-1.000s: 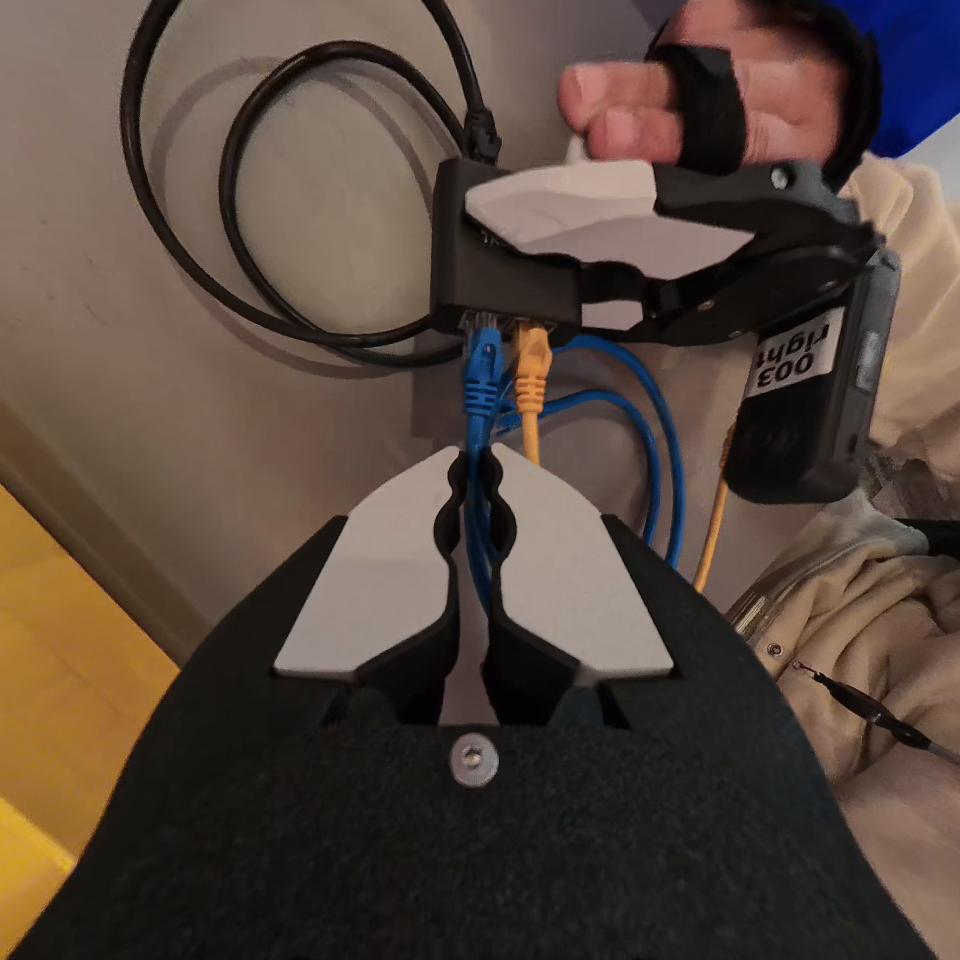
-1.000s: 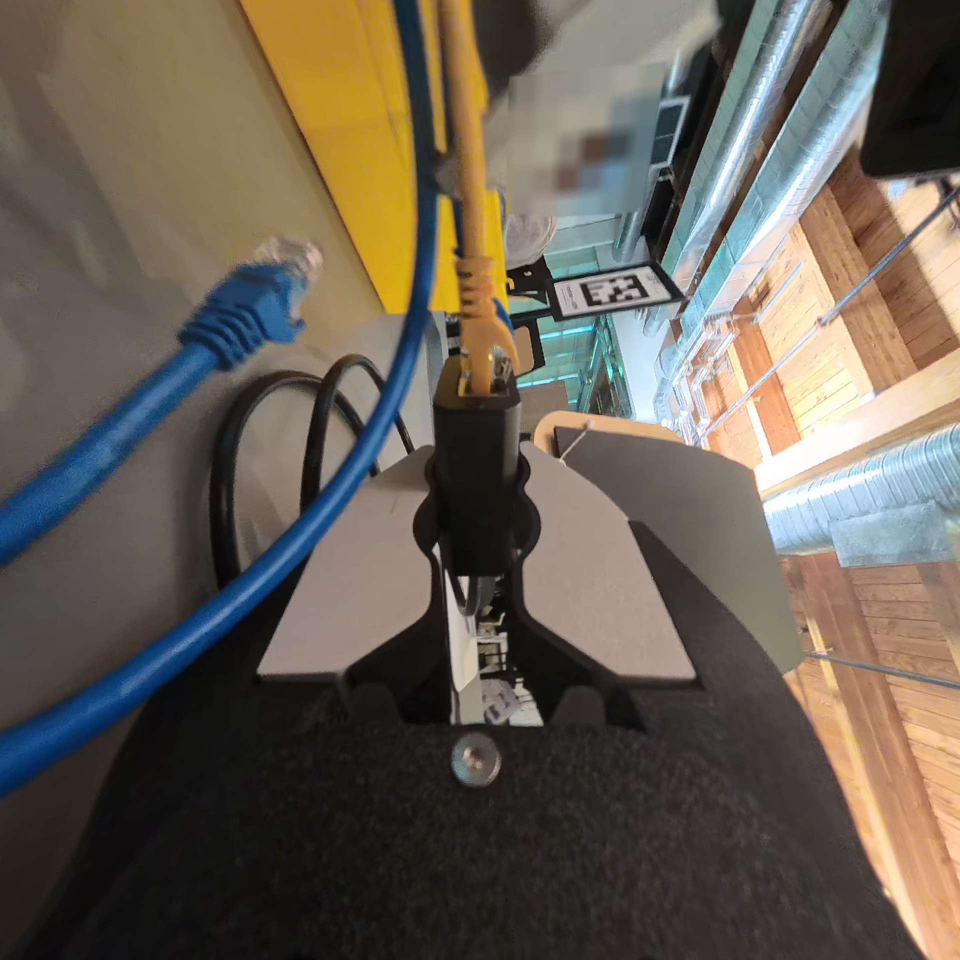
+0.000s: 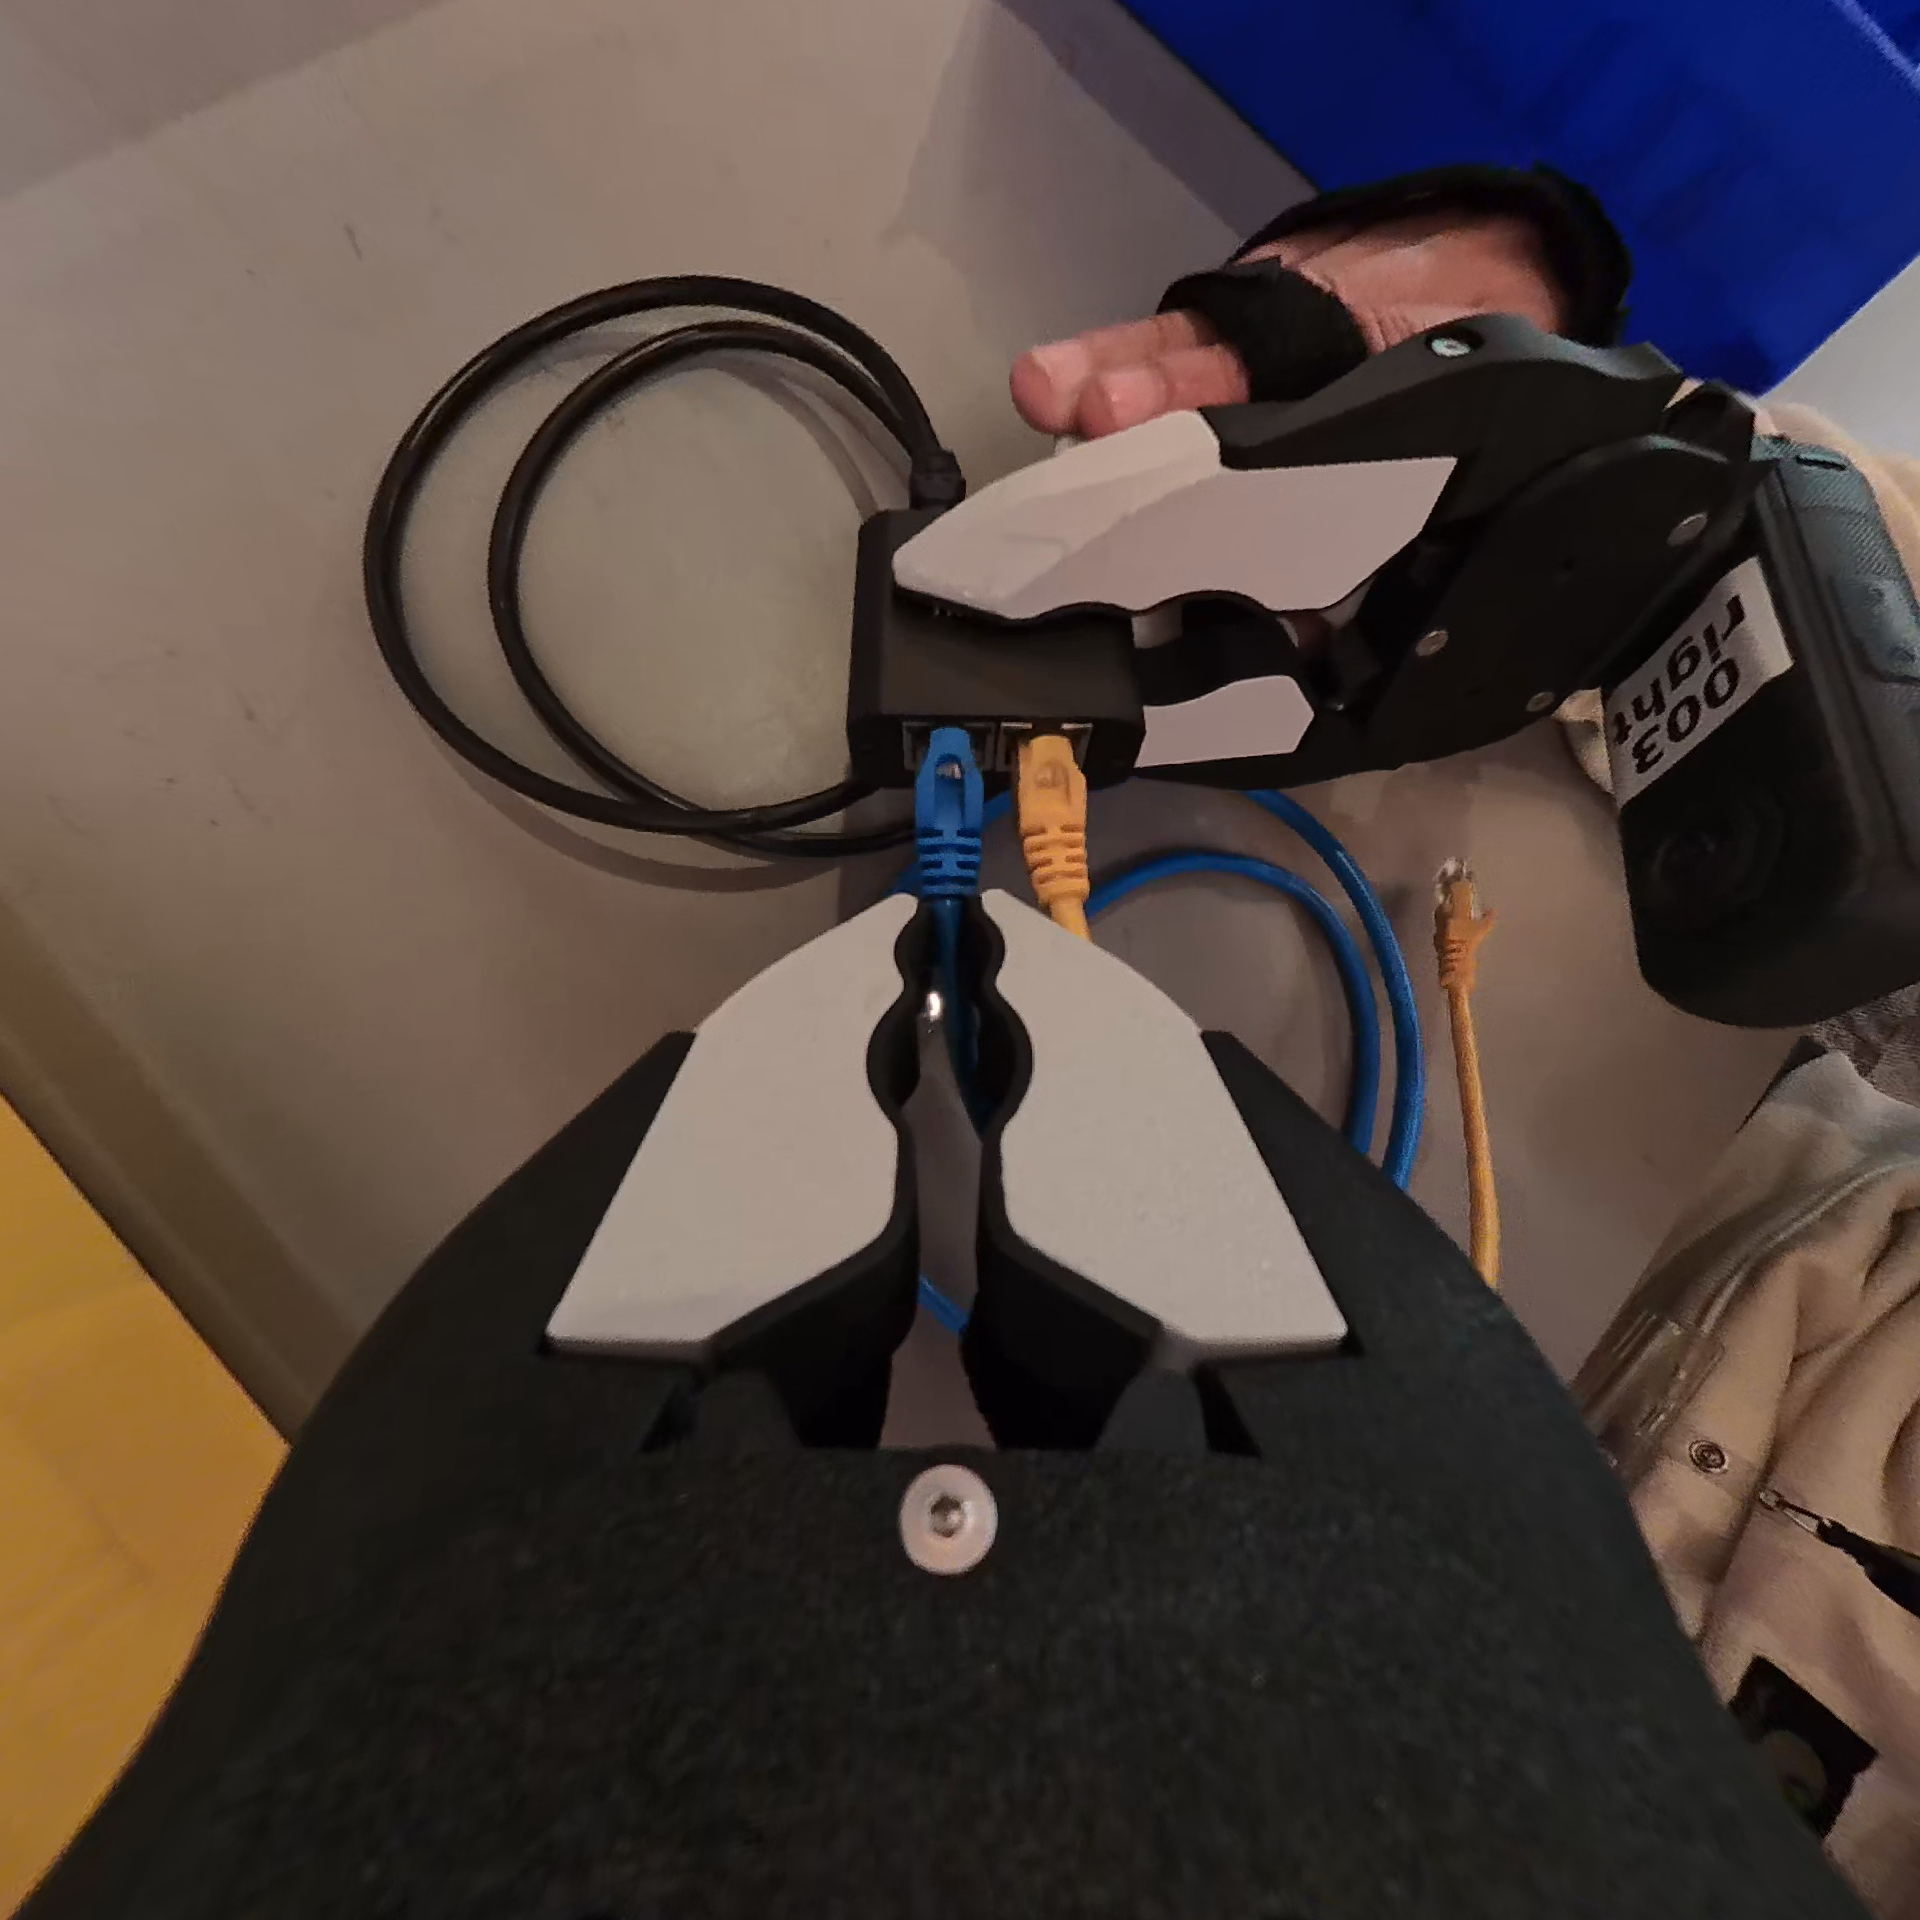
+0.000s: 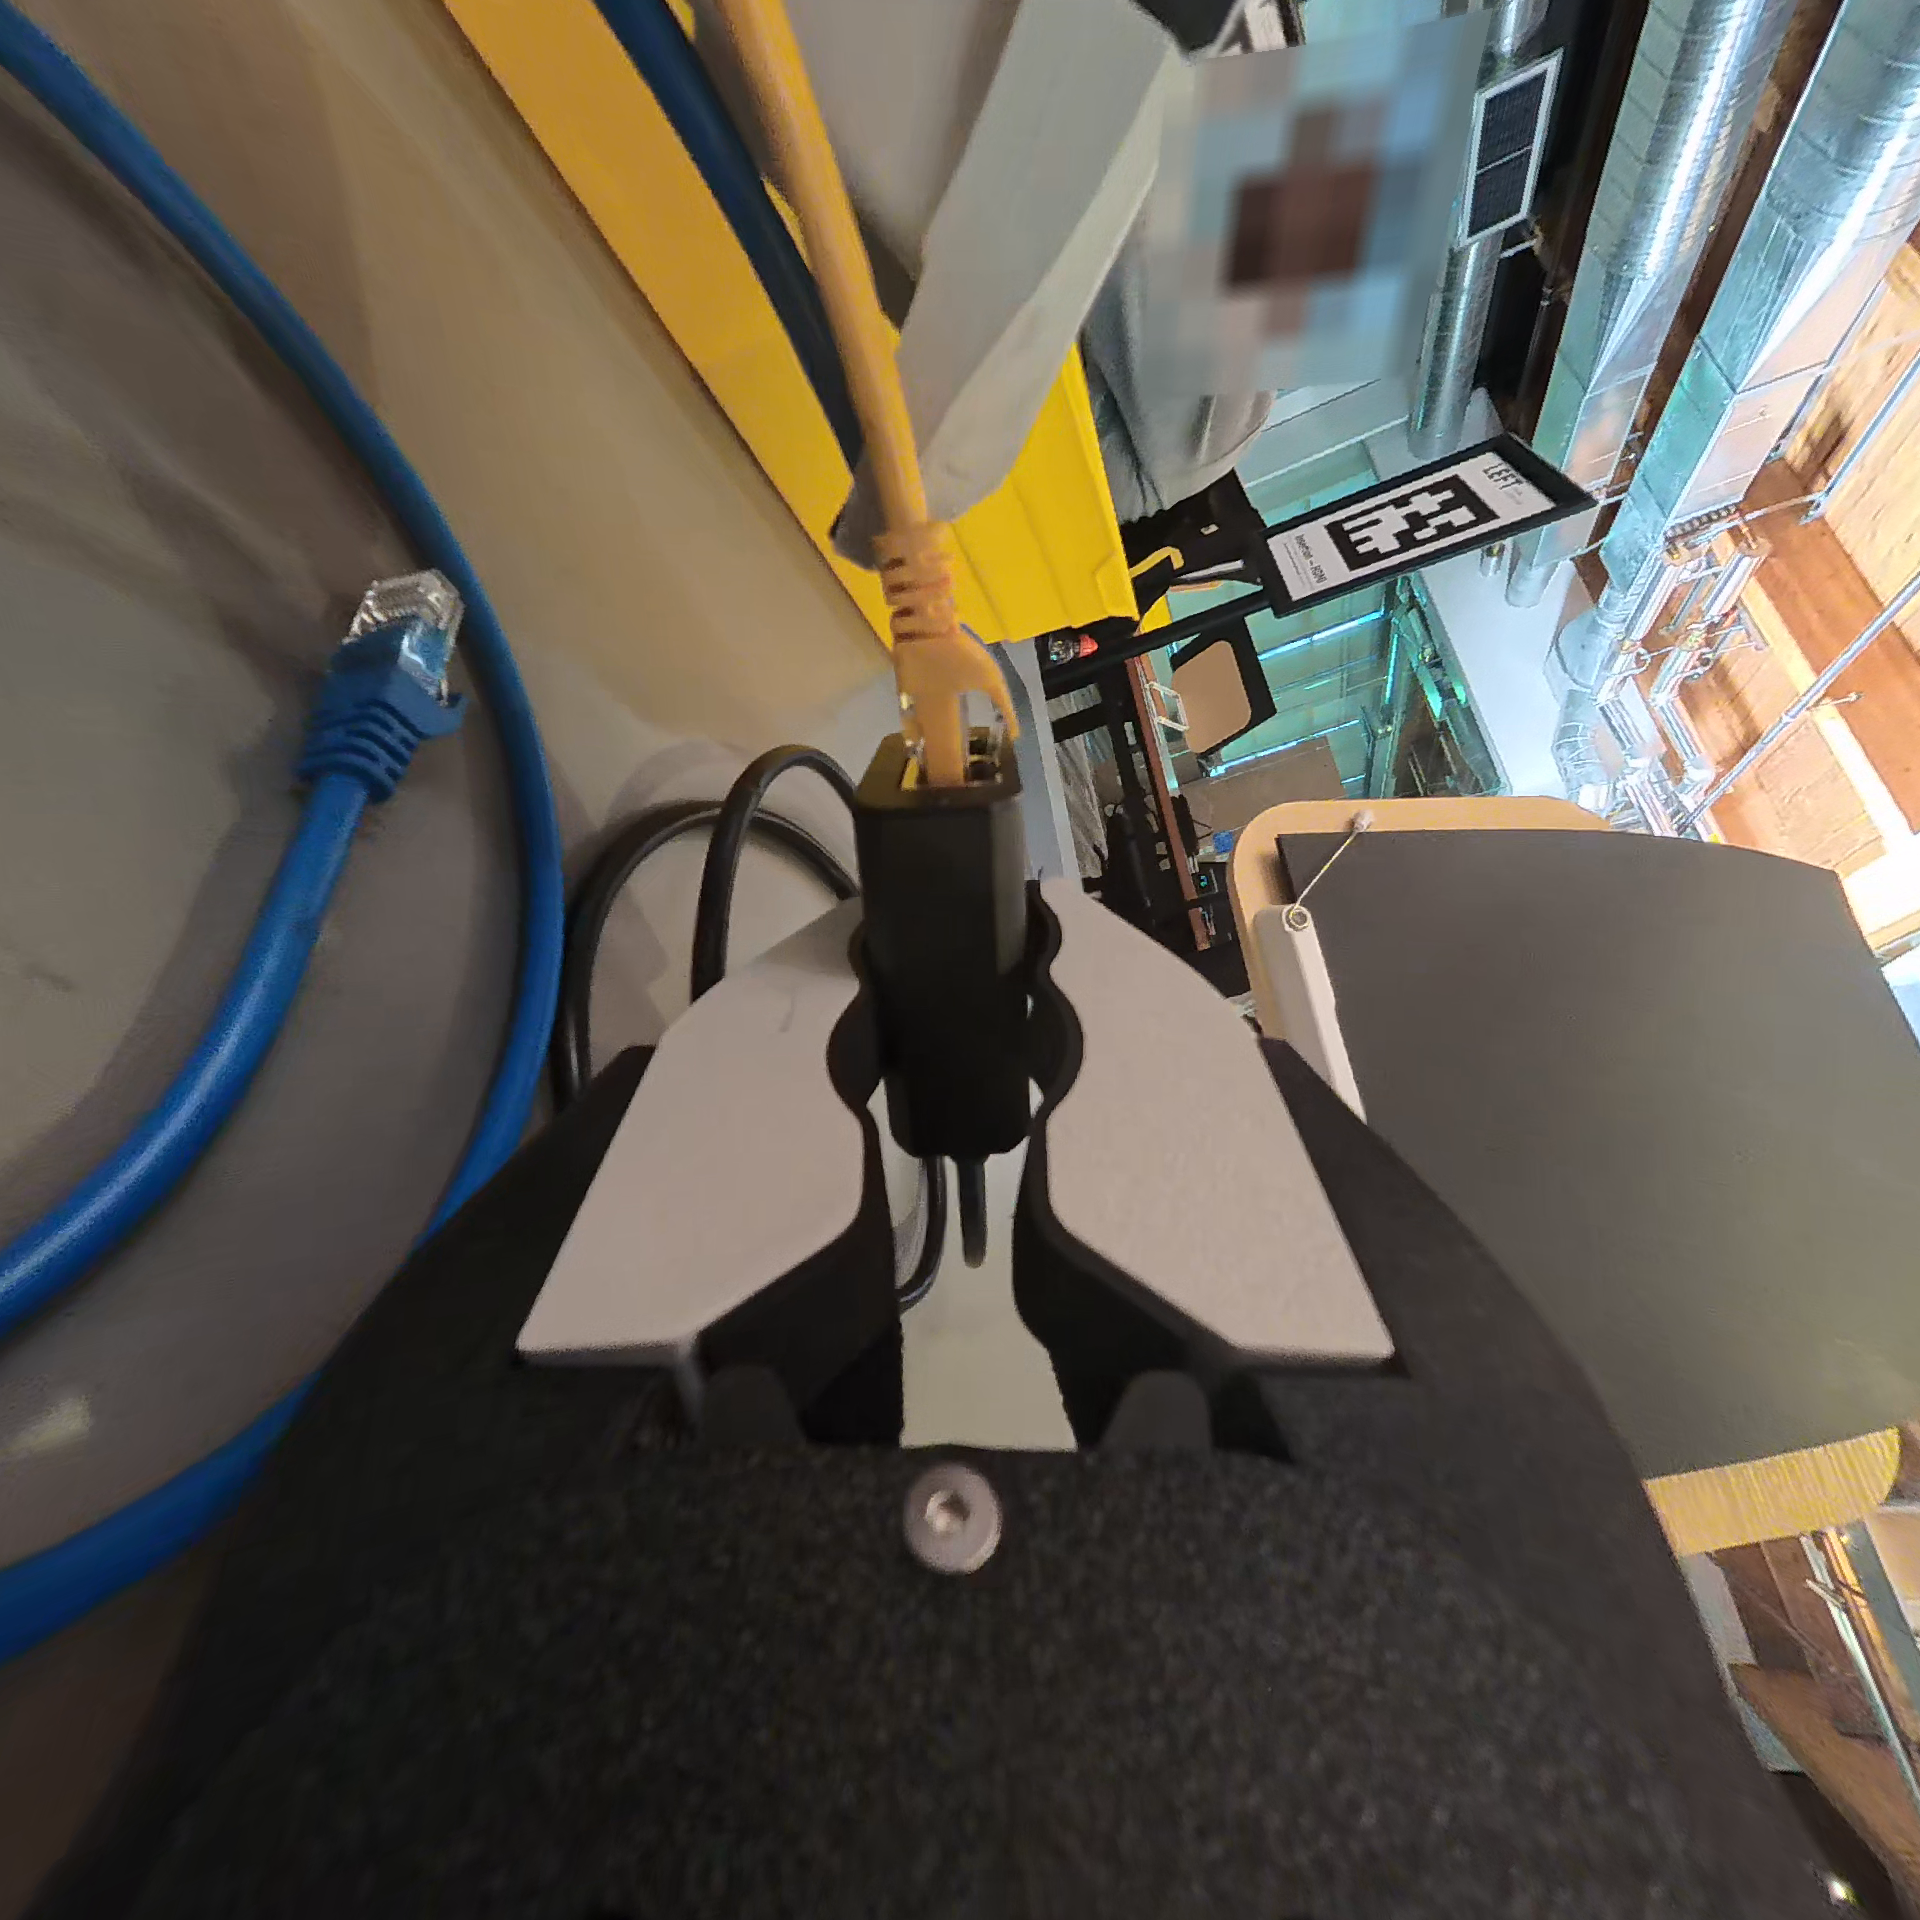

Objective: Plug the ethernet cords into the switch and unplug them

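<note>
Two ribbed plugs (image 3: 948,831) sit in the boxy matte-black switch (image 3: 997,675).

A grey tabletop (image 3: 436,312) fills most of the left wrist view, edged at the near left by a yellow floor (image 3: 73,1538). A blue bin (image 3: 1662,125) sits at the far right. In the right wrist view, a black-backed chair (image 4: 1558,1122) stands at right, a coded marker board (image 4: 1413,520) beyond it, silver ducts (image 4: 1704,260) overhead.
</note>
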